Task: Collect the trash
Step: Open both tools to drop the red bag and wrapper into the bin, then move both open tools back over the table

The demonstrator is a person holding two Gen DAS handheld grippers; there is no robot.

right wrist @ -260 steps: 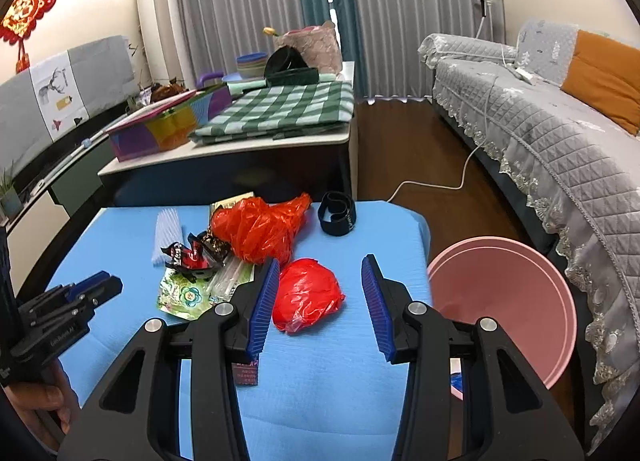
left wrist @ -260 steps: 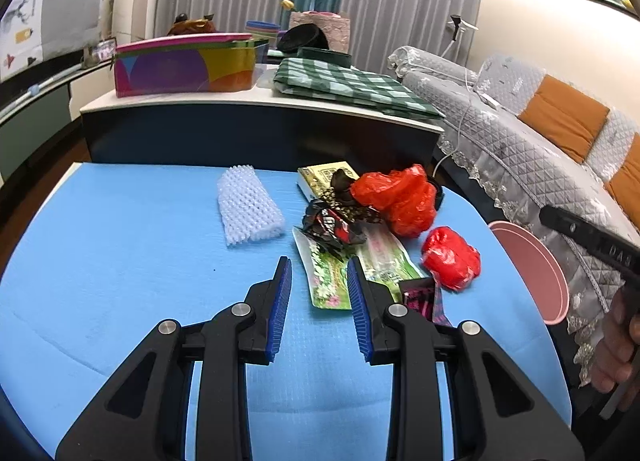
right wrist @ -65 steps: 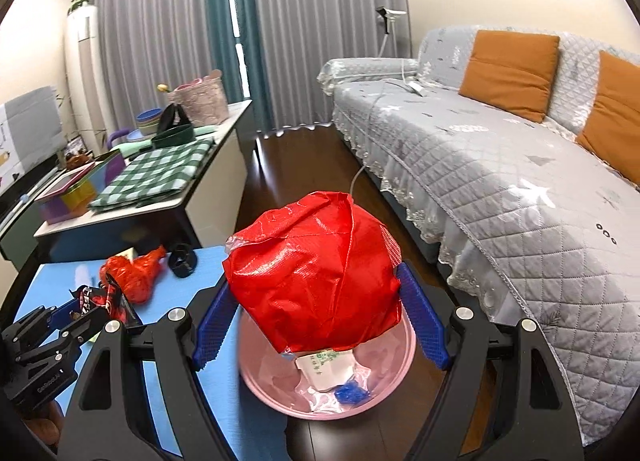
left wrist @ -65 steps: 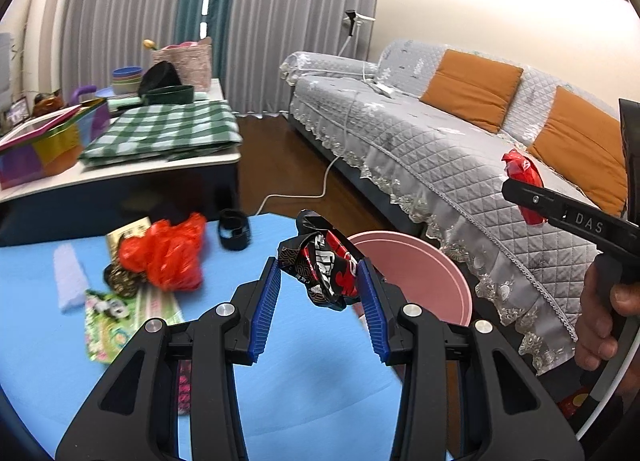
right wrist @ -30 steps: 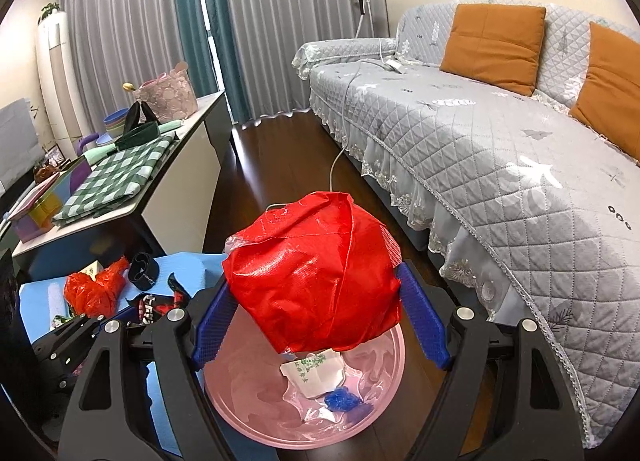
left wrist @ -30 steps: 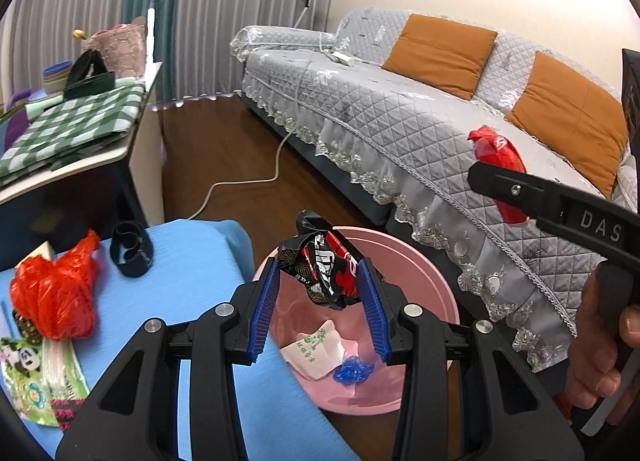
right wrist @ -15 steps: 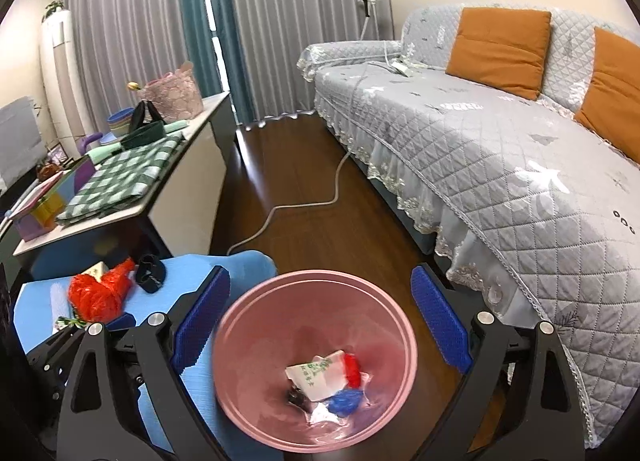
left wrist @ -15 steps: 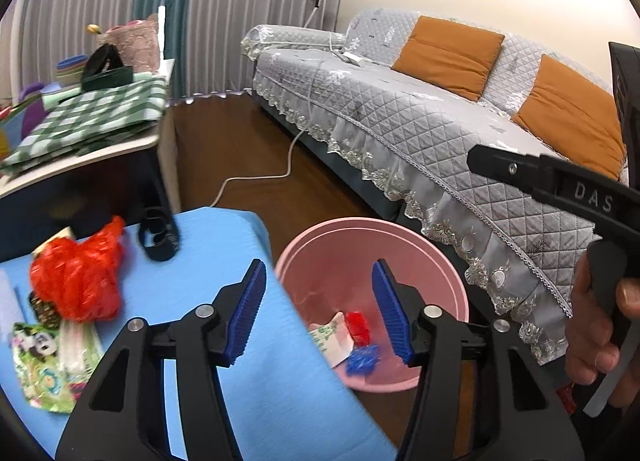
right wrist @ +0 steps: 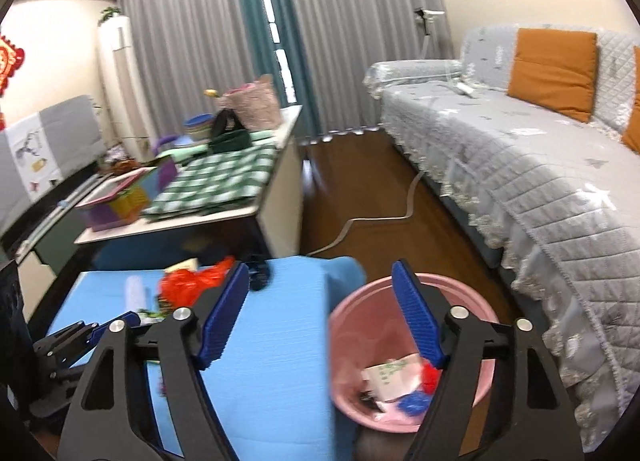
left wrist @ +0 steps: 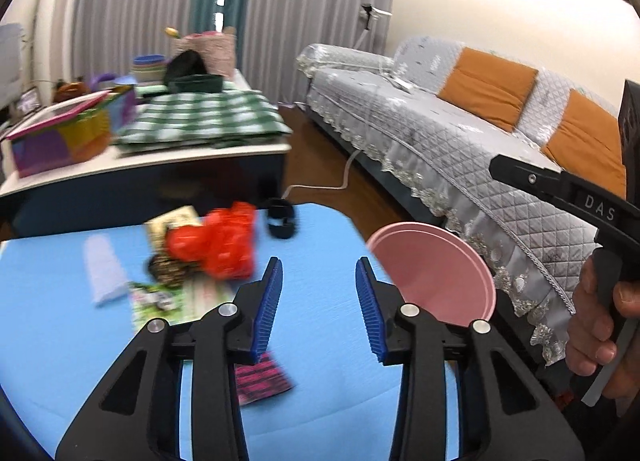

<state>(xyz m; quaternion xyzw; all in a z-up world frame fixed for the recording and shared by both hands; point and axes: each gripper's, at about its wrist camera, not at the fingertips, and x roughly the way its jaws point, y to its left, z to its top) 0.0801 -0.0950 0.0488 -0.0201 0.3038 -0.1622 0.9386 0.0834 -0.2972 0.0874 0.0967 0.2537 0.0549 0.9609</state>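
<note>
My left gripper [left wrist: 319, 265] hangs over the blue table [left wrist: 60, 341], its jaws closing with nothing between them. Ahead of it lie a red plastic bag [left wrist: 220, 241], a green wrapper [left wrist: 160, 299], a white foam net [left wrist: 102, 265] and a black band [left wrist: 282, 217]. A pink-and-black striped wrapper [left wrist: 262, 379] lies under its left finger. My right gripper [right wrist: 320, 269] is empty too, jaws closing, above the table's right edge and the pink bin [right wrist: 352, 345]. The bin holds white paper [right wrist: 390, 377] with red and blue scraps.
The pink bin [left wrist: 432, 261] stands on the wooden floor between the table and a grey quilted sofa [right wrist: 540, 165]. A white cable [right wrist: 380, 217] runs across the floor. Behind the table stands a sideboard with a green checked cloth [left wrist: 200, 117] and a colourful box [left wrist: 60, 137].
A second ago the left gripper held a dark wrapper and the right a red bag over the bin. Both dropped them in, then swung left toward the table with jaws narrowing.
</note>
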